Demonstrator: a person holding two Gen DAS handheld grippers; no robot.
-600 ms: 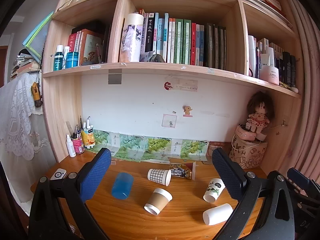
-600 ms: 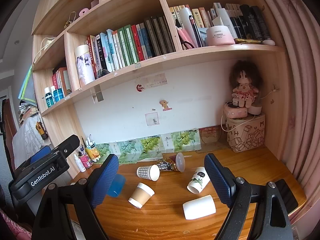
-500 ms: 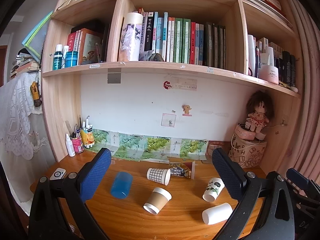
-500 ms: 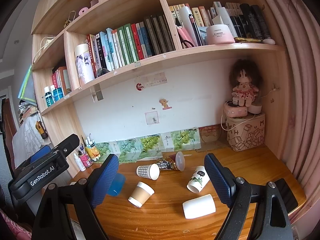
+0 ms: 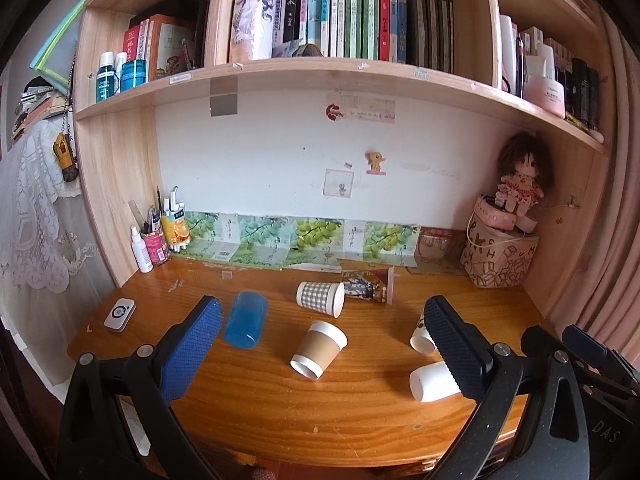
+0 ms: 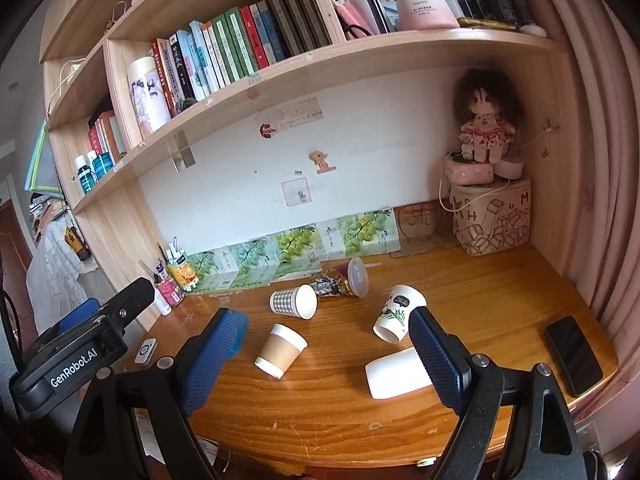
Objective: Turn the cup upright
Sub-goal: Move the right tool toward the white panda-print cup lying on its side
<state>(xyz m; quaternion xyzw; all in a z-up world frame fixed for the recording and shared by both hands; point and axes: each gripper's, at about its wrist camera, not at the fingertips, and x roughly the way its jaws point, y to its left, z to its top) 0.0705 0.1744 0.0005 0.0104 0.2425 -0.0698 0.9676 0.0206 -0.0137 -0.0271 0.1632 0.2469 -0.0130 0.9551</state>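
Note:
Several cups lie on their sides on the wooden desk (image 5: 256,400). A brown paper cup (image 5: 319,348) (image 6: 281,350) lies in the middle. A checked cup (image 5: 321,298) (image 6: 294,301) lies behind it. A blue plastic cup (image 5: 245,319) lies at the left. A leaf-print cup (image 6: 396,313) (image 5: 419,336) and a plain white cup (image 6: 398,373) (image 5: 432,380) lie at the right. My left gripper (image 5: 320,344) is open and empty above the desk's front. My right gripper (image 6: 320,352) is open and empty, beside the left one.
A snack packet with a clear lid (image 6: 344,280) lies behind the cups. A black phone (image 6: 573,354) lies at the right edge, a small white remote (image 5: 119,314) at the left. A pen holder (image 5: 158,240) and a patterned box with a doll (image 5: 500,256) stand at the back.
Both grippers have come closer to the desk and tilted down a little, so the cups look larger. Nothing on the desk has moved.

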